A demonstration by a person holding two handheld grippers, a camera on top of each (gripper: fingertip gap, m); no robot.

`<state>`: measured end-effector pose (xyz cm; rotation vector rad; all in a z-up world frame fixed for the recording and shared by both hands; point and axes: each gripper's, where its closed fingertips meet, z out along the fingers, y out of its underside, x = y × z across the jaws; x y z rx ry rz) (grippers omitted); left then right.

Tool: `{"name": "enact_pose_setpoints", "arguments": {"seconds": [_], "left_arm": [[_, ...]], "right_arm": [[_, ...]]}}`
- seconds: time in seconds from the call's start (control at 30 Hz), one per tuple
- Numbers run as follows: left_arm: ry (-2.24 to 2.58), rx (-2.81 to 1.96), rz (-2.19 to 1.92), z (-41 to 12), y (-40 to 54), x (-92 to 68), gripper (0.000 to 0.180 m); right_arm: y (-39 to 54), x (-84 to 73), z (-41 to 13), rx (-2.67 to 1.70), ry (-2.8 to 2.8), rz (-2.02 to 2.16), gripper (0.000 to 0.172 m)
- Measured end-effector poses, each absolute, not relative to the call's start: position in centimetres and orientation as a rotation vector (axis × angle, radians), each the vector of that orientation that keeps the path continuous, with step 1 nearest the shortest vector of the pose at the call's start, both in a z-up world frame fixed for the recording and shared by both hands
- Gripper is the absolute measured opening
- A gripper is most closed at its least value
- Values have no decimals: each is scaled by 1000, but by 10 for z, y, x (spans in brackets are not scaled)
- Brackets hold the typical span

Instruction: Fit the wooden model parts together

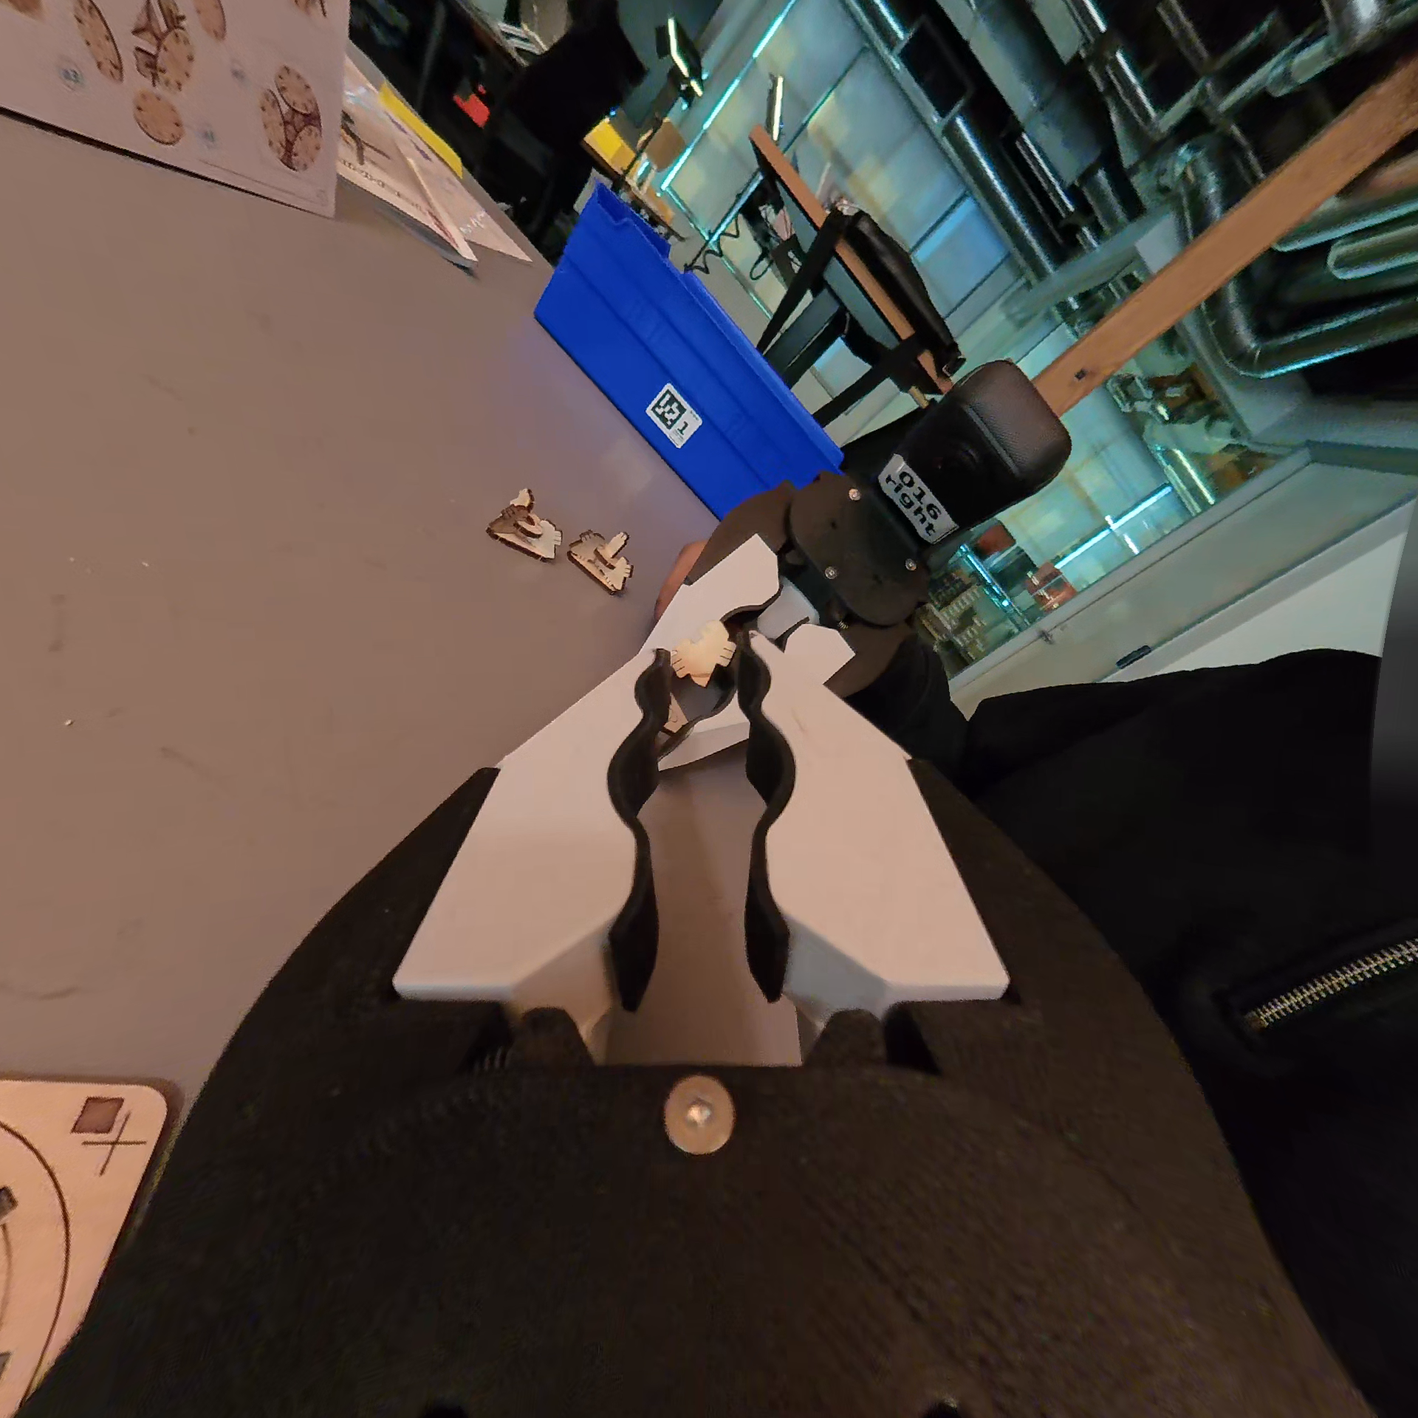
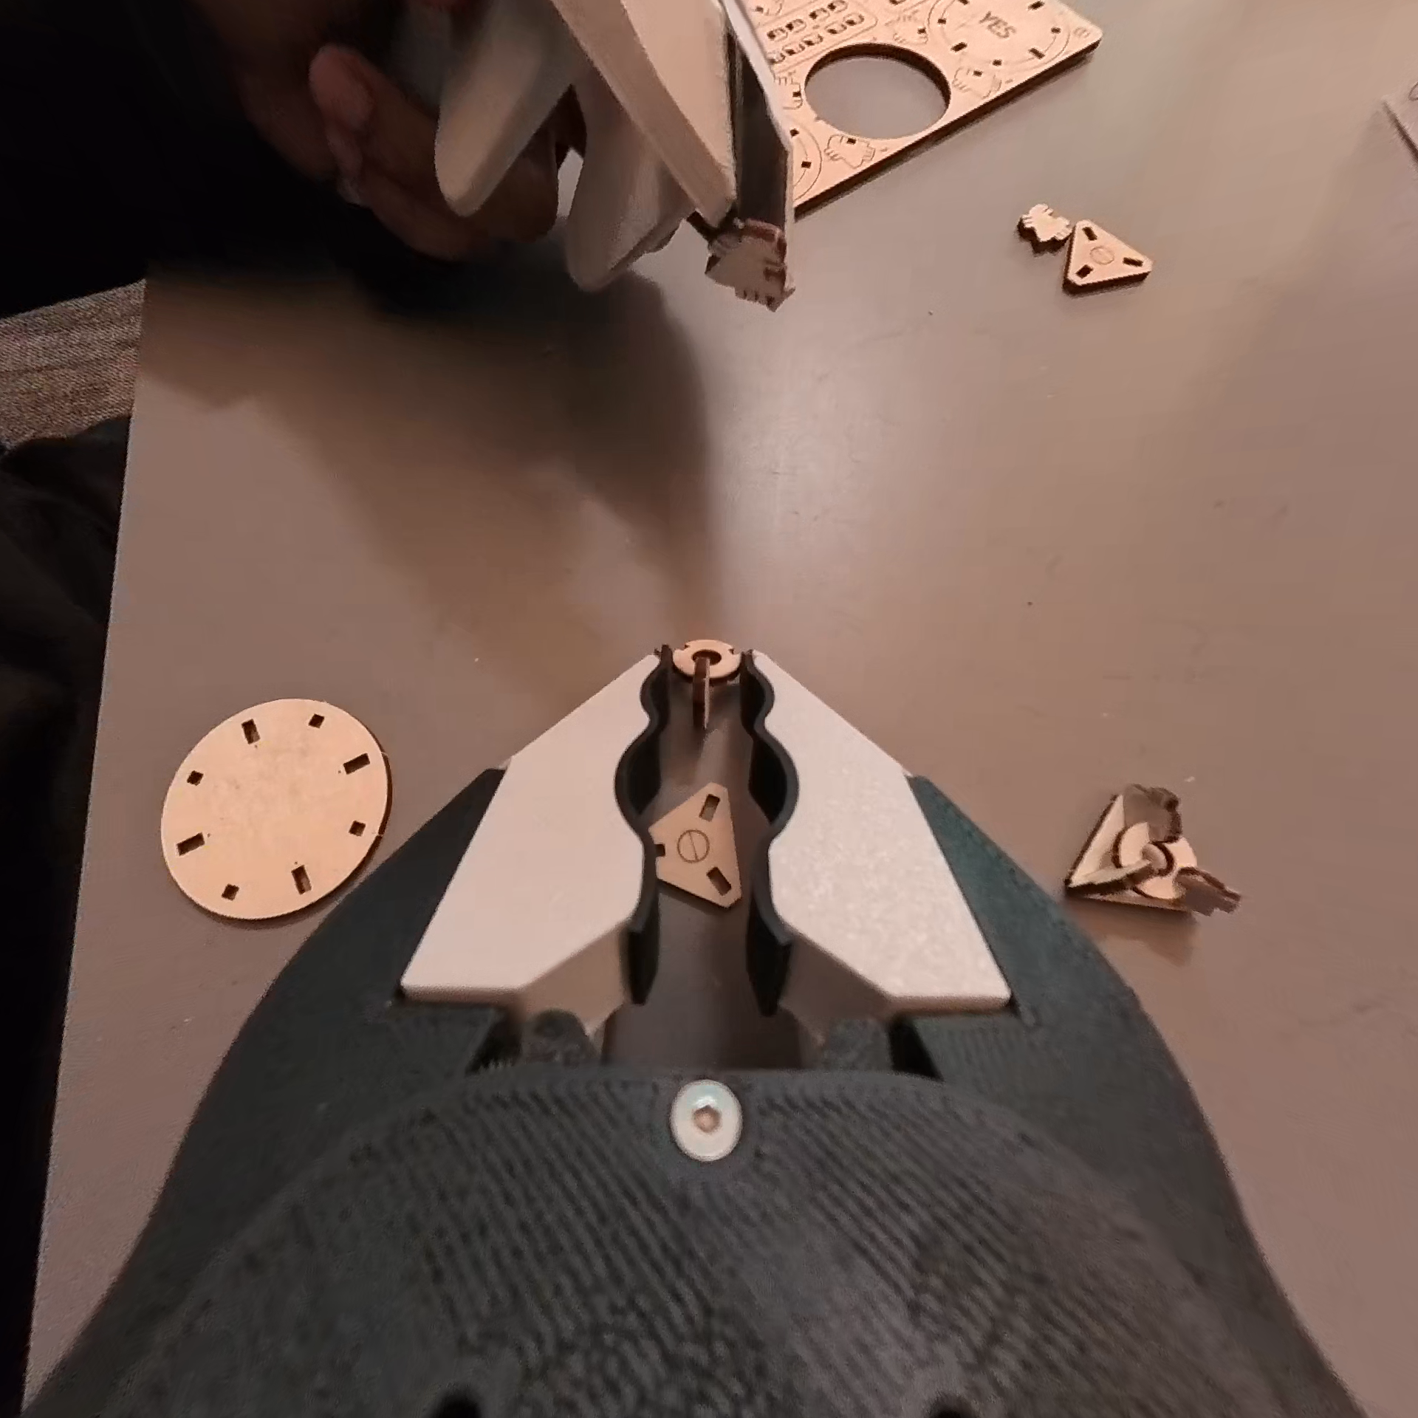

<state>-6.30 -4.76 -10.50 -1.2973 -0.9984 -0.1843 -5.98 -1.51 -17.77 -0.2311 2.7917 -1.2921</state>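
My left gripper (image 1: pixel 702 651) is shut on a small pale wooden piece with notched edges (image 1: pixel 700 652), pinched at the fingertips. It also shows at the top of the right wrist view, where the notched piece (image 2: pixel 748 265) hangs above the table (image 2: pixel 921 537). My right gripper (image 2: pixel 704 661) is shut on a small round wooden ring with a thin pin through it (image 2: pixel 703 666). A wooden triangle with slots (image 2: pixel 697 853) shows farther back in the gap between the right fingers; whether they touch it I cannot tell. The two grippers point at each other, tips close together.
A slotted wooden disc (image 2: pixel 276 809) lies left of the right gripper, an assembled triangular piece (image 2: pixel 1143 859) to its right. A cut-out wooden sheet (image 2: pixel 921 92) and two small pieces (image 2: pixel 1086 249) lie farther off. A blue bin (image 1: pixel 675 368) and two small assemblies (image 1: pixel 560 541) stand on the table. Left tips to right tips: about 8 cm.
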Motion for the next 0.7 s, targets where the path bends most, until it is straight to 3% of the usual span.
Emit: {"name": "enact_pose_setpoints", "arguments": {"seconds": [0.33,0.53,0.7], "left_arm": [[-977,-1267,-218,-102,-46,-61,17],[-887,-1172,-474,-89,-33,-43,18],[-806,-1168,-615,-83,-17,-27,17]], "right_arm": [[-20,-58,-155,-253,2705,-1460,34],[-21,-53,-90,-299,2396,-1898,23],[-16,-29,-71,-464,2243,-1993,22]]}}
